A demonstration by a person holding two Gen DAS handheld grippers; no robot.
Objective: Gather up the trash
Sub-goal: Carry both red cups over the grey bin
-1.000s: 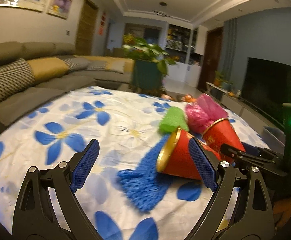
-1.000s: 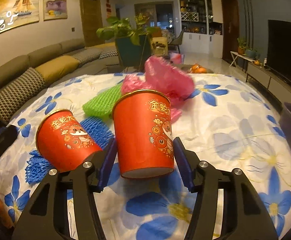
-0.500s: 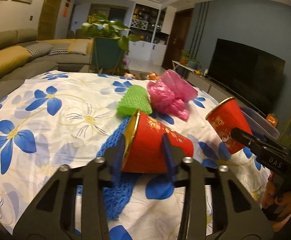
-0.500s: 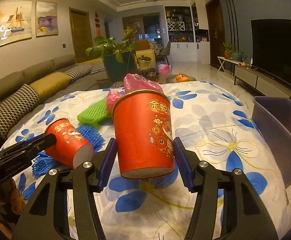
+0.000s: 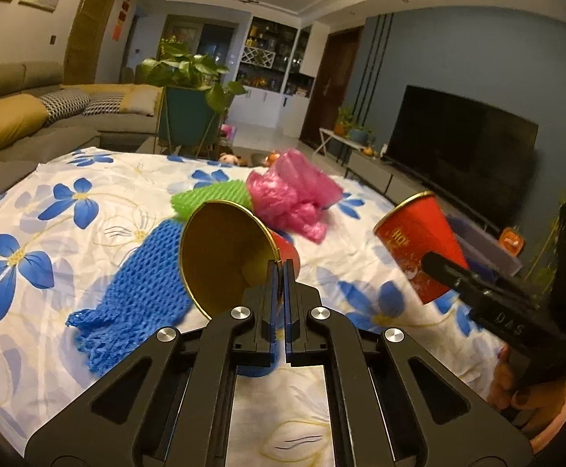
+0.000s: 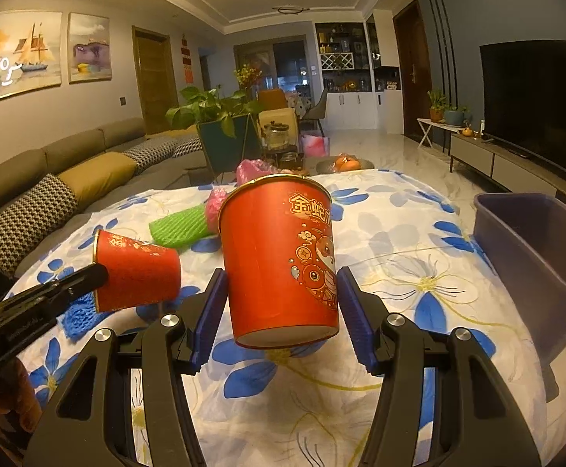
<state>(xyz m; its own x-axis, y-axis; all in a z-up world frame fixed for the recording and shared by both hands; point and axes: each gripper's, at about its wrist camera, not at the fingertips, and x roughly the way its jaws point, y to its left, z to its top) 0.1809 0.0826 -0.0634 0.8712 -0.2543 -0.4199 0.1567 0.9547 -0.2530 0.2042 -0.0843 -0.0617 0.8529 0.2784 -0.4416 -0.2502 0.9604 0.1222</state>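
Observation:
My left gripper (image 5: pixel 279 272) is shut on the rim of a red paper cup (image 5: pixel 224 253) with a gold inside, mouth turned toward the camera, held above the table. In the right wrist view that cup (image 6: pixel 137 272) is on the left, in the left gripper's fingers. My right gripper (image 6: pixel 281 303) is shut on a second red paper cup (image 6: pixel 281 257), upright above the cloth; it also shows in the left wrist view (image 5: pixel 419 245). A blue foam net (image 5: pixel 143 292), a green foam net (image 5: pixel 209 198) and a pink plastic bag (image 5: pixel 294 198) lie on the flowered tablecloth (image 5: pixel 49 210).
A grey-purple plastic bin (image 6: pixel 536 245) stands at the table's right edge. A sofa (image 6: pixel 69 179) runs along the left. A potted plant (image 6: pixel 220 132) stands behind the table. A TV (image 6: pixel 540 101) is on the right wall.
My left gripper closed on the lying cup's rim and lifted it, turning its mouth toward the camera. My right gripper moved right toward the bin with its cup.

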